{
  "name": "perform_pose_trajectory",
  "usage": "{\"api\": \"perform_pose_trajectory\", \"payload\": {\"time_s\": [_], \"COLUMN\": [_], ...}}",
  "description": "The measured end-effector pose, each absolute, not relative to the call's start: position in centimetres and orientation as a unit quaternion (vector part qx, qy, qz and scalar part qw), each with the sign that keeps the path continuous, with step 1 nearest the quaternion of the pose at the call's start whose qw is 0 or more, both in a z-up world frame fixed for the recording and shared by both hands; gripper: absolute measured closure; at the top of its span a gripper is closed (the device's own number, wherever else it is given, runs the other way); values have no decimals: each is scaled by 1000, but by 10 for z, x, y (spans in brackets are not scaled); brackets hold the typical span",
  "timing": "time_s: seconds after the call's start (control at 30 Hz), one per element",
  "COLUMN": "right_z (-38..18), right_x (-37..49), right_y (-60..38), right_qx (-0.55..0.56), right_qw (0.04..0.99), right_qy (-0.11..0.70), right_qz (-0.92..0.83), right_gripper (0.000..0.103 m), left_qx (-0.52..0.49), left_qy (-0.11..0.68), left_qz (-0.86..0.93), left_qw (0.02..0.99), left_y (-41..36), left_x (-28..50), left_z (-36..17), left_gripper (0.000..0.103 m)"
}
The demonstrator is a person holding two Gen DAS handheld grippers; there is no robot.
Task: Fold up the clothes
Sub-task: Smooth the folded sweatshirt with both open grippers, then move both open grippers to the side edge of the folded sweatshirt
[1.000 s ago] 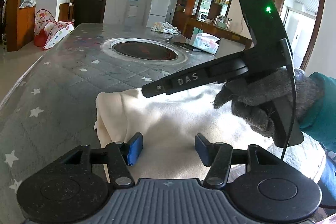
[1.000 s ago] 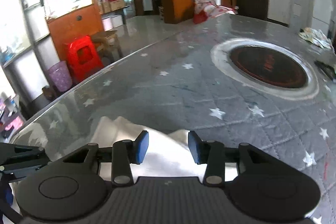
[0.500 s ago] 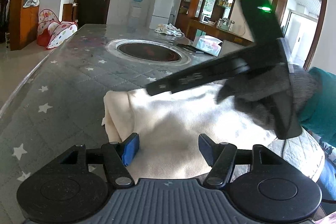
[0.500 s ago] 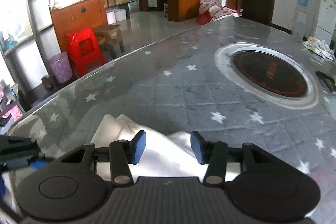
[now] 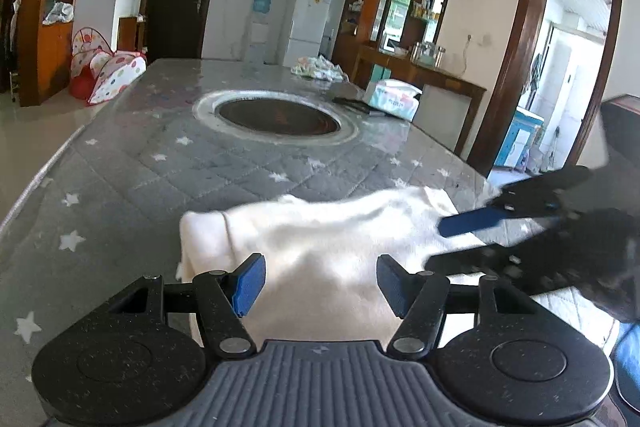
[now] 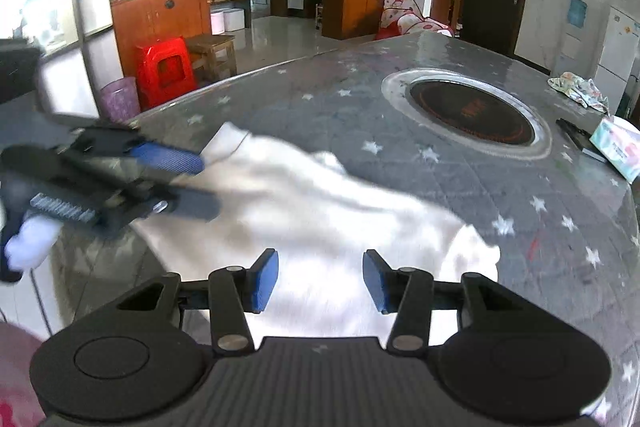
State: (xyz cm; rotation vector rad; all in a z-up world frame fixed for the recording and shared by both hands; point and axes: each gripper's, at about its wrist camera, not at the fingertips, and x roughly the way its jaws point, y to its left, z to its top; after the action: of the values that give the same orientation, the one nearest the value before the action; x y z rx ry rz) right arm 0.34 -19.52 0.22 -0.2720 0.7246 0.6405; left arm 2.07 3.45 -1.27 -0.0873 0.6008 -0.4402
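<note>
The cream garment (image 5: 320,239) lay bunched in a rough heap on the near end of the desk (image 5: 168,179), close to the person's edge, well short of the round inset hob (image 5: 278,117), which kept it within reach of both hands. The left tongs (image 5: 318,281) hung over the near side of the cloth with the pads apart and nothing between them. The right tongs (image 6: 318,281) likewise stood apart and empty above the cloth, toward its other end; their jaws had just been opening, with no fabric caught between them. Each tool showed blurred in the other's view, at opposite ends of the heap. That spread looked like preparation for taking two edges at once, so the piece could be pulled flat before any fold. A tissue pack (image 5: 394,99) sat far off by the desk's far side.
</note>
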Motion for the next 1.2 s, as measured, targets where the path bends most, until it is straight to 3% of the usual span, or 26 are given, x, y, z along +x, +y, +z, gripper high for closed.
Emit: {"api": "perform_pose_trajectory", "payload": {"time_s": [0.5, 0.73, 1.2], "right_z": [-13, 0, -7], "right_x": [-25, 9, 66], "right_y": [-244, -238, -217], "right_qx": [-89, -80, -65], "right_qw": [878, 898, 906], "right_qy": [374, 335, 342], "right_qz": [286, 275, 240], "right_gripper": [56, 56, 57], "left_qx": [-25, -23, -26], "left_qy": [311, 311, 310], "left_qz": [-205, -202, -205], "left_qw": [928, 928, 928], "left_y": [30, 28, 30], "left_x": [20, 20, 19], "left_z": [-26, -27, -28], "left_gripper": [39, 38, 36]}}
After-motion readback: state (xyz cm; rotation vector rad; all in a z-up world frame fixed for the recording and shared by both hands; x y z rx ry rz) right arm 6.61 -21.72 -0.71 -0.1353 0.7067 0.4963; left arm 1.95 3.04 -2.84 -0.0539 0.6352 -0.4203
